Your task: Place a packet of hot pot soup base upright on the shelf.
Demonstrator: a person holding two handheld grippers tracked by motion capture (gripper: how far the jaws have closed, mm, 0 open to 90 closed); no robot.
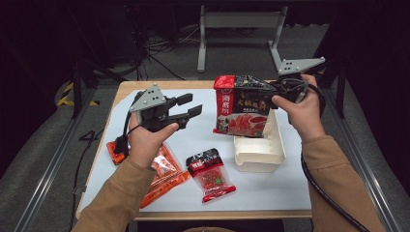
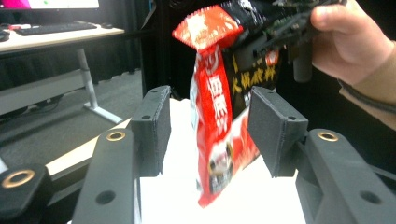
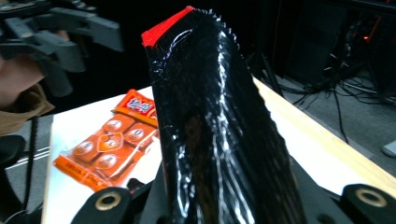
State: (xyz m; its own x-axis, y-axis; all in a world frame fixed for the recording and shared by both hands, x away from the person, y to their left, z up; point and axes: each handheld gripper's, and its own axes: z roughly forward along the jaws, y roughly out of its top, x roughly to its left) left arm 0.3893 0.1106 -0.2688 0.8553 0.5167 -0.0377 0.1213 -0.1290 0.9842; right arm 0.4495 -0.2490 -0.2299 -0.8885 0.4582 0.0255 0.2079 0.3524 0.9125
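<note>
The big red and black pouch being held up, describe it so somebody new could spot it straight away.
Look at the white box on the table's right side. Hanging upright above it, pinched by the right gripper, is the red and black pouch. It is the largest packet; the others lie flat.

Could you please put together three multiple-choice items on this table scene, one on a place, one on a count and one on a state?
1. Where does the white paper box sit?
A. On the floor
B. On the table, under the lifted red and black pouch
C. On the orange packet

2. How many packets lie flat on the white mat?
A. Two
B. Four
C. Five

3. How does the left hand-held gripper stand?
A. Clamped on the box
B. Clamped on the orange packet
C. Open, gripping nothing

Answers:
1 B: in the high view the box rests on the mat just below the pouch, which the right hand-held gripper holds by its top edge.
2 A: the orange packet and the small red and black packet.
3 C: in the left gripper view its pads stand apart on either side of the pouch without touching it.
</note>
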